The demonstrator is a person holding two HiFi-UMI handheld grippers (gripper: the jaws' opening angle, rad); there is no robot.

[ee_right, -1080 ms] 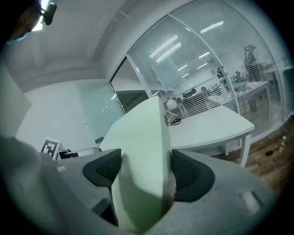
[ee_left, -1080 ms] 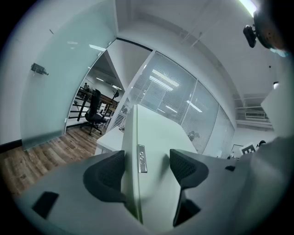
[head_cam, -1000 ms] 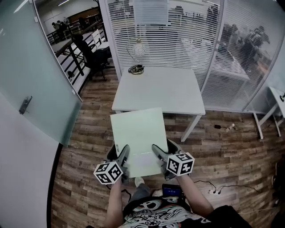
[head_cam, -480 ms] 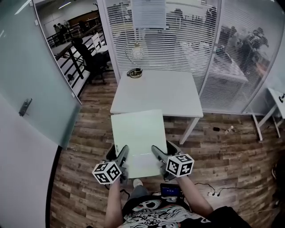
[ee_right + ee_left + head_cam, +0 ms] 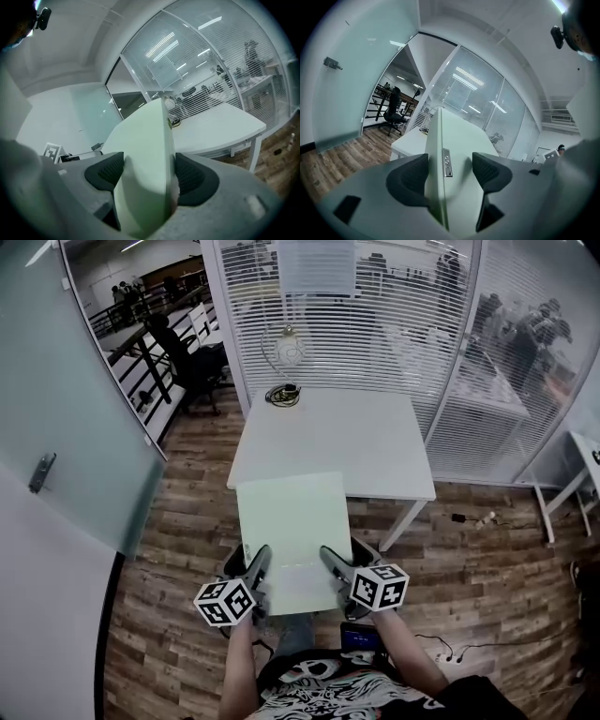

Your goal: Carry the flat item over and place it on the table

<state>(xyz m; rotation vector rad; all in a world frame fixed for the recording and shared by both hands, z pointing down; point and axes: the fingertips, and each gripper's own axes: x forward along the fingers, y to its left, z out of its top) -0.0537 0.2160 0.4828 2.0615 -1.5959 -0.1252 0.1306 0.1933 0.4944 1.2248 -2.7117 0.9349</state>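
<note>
Shows a pale green flat panel (image 5: 292, 531), thin, rigid and smooth-faced with square corners, carried level above the wood-plank floor (image 5: 178, 549) and not yet set down. Runs its long axis straight away from the carrier toward the white counter (image 5: 375, 442), the far short edge meeting the counter's near edge in the head view. Impossible to tell from there whether already over the top or just short of it.

Bears a small metal strip (image 5: 447, 162) with what look like buttons on the left long edge, and a white label (image 5: 302, 579) at the near end.

Pinched at the near end from both long sides. Left claw (image 5: 261, 561) closed on the left edge, ribbed dark pads on either face of the slab. Right claw (image 5: 328, 559) clamped likewise on the right edge, pads pressed to both faces. Neither claw nearer the counter than the other.

Calls, in all likelihood, for a straight carry forward, then a lengthwise lowering onto the top.

Offers a smooth, matte, square counter top on slim white legs, bare across its near half. Carries a coiled dark cable (image 5: 282, 391) and a glass globe on a bent stand (image 5: 287, 348) at the far left corner, well apart from the panel. Backed by slatted blinds (image 5: 375, 324) behind glass, with a frosted glass door (image 5: 66, 427) at left.
</note>
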